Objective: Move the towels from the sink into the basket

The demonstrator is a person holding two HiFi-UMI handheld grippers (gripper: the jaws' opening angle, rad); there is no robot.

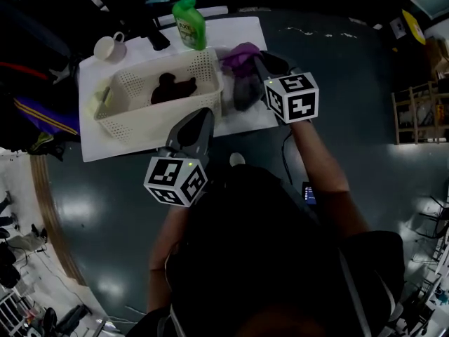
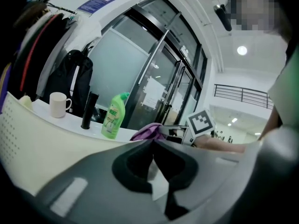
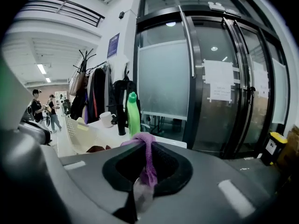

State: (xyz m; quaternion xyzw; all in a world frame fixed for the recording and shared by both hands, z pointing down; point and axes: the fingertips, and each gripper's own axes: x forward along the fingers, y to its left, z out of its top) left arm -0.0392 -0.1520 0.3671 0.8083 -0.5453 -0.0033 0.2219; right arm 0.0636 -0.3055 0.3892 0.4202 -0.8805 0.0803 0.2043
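Pinched in the right gripper (image 3: 142, 146), close before its lens, the purple towel (image 3: 148, 164) hangs by one thin fold, held up beside the basket's (image 1: 140, 121) right end and not yet over it. A dark towel (image 1: 174, 88) lies inside. The left gripper (image 1: 201, 118) is pressed together, empty, by the near wall. I'd worry the fold slips free, or the dangling tail snags the rim and drags the basket toward the green bottle (image 1: 189, 23).
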